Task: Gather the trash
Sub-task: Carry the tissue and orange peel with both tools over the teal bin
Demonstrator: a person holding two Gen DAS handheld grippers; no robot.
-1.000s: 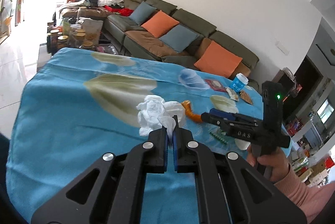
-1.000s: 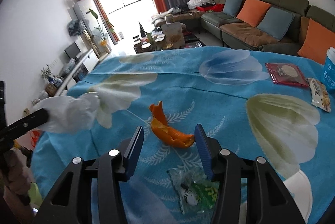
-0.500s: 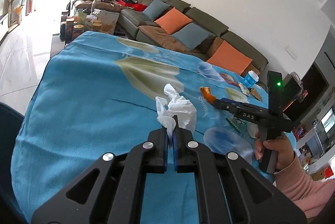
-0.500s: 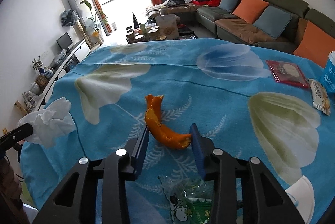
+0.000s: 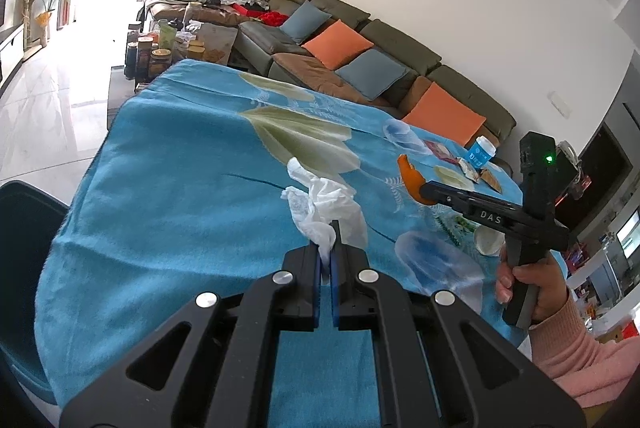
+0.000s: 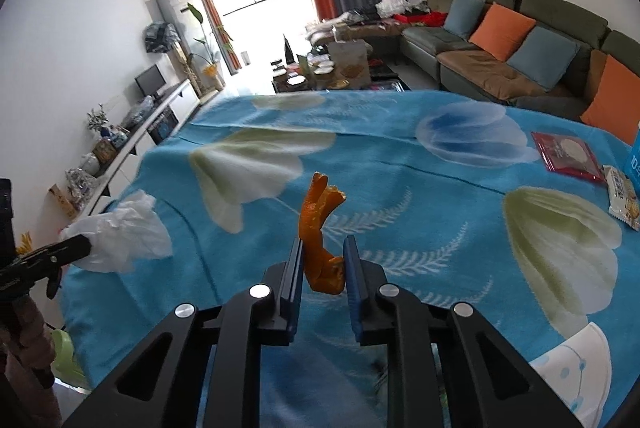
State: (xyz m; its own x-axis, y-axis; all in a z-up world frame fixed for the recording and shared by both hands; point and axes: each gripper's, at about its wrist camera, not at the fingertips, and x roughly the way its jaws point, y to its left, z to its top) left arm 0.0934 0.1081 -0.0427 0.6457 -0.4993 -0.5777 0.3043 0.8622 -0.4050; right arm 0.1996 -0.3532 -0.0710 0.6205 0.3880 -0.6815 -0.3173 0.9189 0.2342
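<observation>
My left gripper [image 5: 327,248] is shut on a crumpled white tissue [image 5: 324,206] and holds it above the blue flowered tablecloth [image 5: 180,196], near its left edge. The tissue also shows in the right wrist view [image 6: 124,238]. My right gripper [image 6: 323,248] is shut on a curled orange peel [image 6: 320,228], lifted off the cloth and standing up between the pads. The peel and right gripper also show in the left wrist view [image 5: 412,178]. A dark teal bin [image 5: 24,228] sits below the table's left edge.
On the cloth's far right lie a red packet [image 6: 568,156], a snack wrapper [image 6: 624,196], a blue-white cup [image 5: 482,152], a green wrapper [image 5: 460,226] and a white paper cup [image 6: 576,372]. A sofa [image 6: 520,40] and cluttered coffee table [image 6: 340,64] stand beyond.
My right gripper closed on the orange peel and lifted it off the cloth. My left gripper carried the tissue left, toward the table edge, and the bin came into view.
</observation>
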